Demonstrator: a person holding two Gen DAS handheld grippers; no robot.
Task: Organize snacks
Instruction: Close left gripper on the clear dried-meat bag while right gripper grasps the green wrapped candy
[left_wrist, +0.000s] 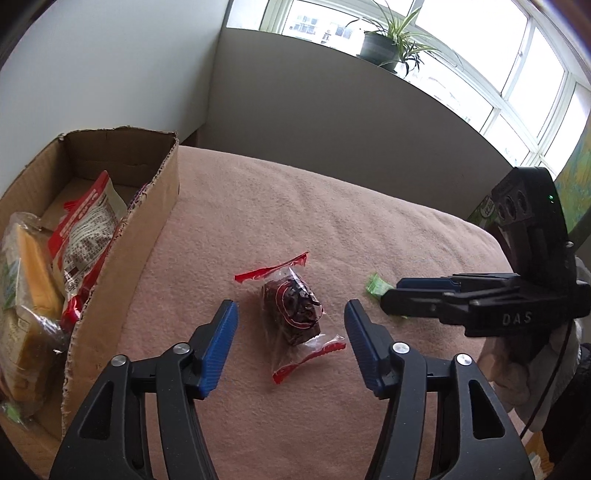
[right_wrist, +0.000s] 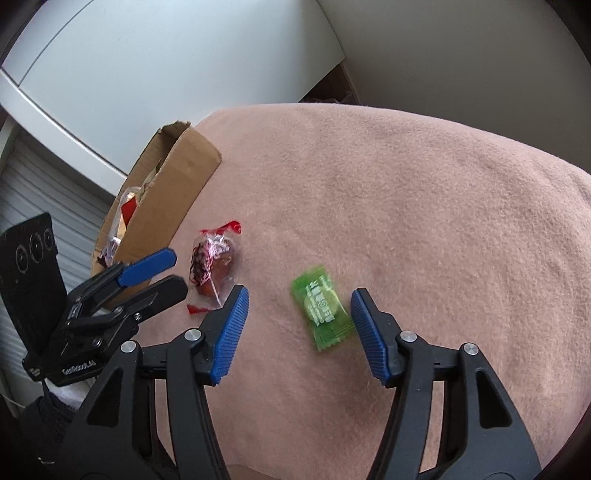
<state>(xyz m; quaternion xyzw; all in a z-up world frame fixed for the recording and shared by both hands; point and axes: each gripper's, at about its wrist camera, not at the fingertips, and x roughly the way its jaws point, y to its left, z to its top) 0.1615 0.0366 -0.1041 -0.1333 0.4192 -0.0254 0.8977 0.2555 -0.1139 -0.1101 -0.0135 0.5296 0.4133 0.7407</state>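
A dark snack in a clear wrapper with red ends (left_wrist: 293, 314) lies on the pink blanket, between and just beyond the tips of my open left gripper (left_wrist: 291, 321). It also shows in the right wrist view (right_wrist: 212, 267). A green wrapped candy (right_wrist: 323, 308) lies on the blanket between the open fingers of my right gripper (right_wrist: 299, 314). In the left wrist view only a corner of the green candy (left_wrist: 376, 285) shows behind the right gripper (left_wrist: 397, 291). A cardboard box (left_wrist: 122, 258) at the left holds several packaged snacks (left_wrist: 85, 236).
The pink blanket (right_wrist: 424, 221) covers the whole work surface. The box also shows in the right wrist view (right_wrist: 173, 192). A potted plant (left_wrist: 388, 44) stands on the windowsill behind. A grey wall runs behind the surface.
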